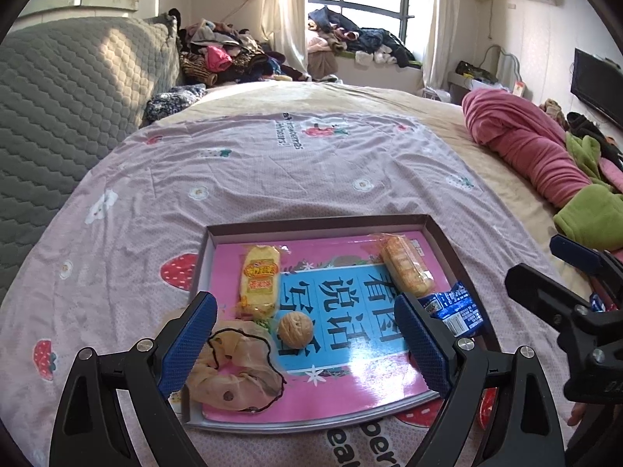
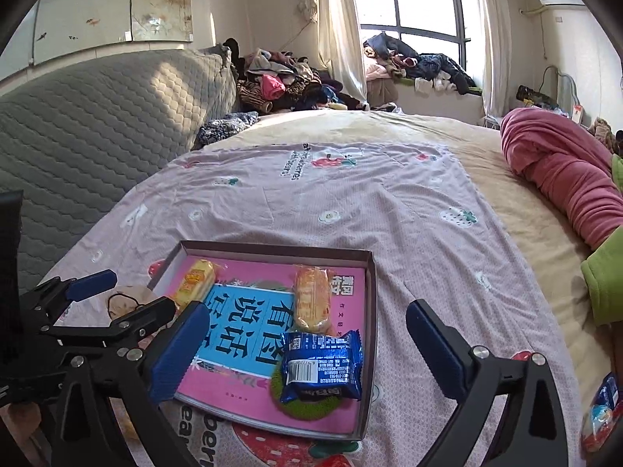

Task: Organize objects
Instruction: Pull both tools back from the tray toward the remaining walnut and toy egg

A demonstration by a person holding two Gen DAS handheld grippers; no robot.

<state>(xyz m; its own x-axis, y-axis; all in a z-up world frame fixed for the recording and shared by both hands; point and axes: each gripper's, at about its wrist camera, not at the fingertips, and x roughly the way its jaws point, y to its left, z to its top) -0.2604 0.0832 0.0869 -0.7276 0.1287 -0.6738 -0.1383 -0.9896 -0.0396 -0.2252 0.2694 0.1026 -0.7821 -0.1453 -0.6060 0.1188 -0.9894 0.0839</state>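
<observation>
A shallow grey tray (image 1: 440, 233) (image 2: 372, 311) lies on the bed with a pink and blue book (image 1: 342, 350) (image 2: 241, 327) inside. On the book lie a yellow snack pack (image 1: 260, 282) (image 2: 194, 282), an orange snack pack (image 1: 407, 266) (image 2: 309, 297), a walnut (image 1: 295, 330) and a blue packet (image 1: 457, 309) (image 2: 321, 366) resting on a green ring (image 2: 311, 408). A beige scrunchie (image 1: 233, 373) hangs over the tray's near left corner. My left gripper (image 1: 307, 346) is open above the walnut and scrunchie. My right gripper (image 2: 307, 354) is open over the blue packet.
A pink strawberry-print sheet (image 1: 272, 179) (image 2: 350, 210) covers the bed. A grey quilted headboard (image 1: 58, 116) stands at the left. A rolled pink blanket (image 1: 525, 144) and green cloth (image 1: 595, 214) lie at the right. Another packet (image 2: 603, 408) lies at the right edge. Clothes are piled behind.
</observation>
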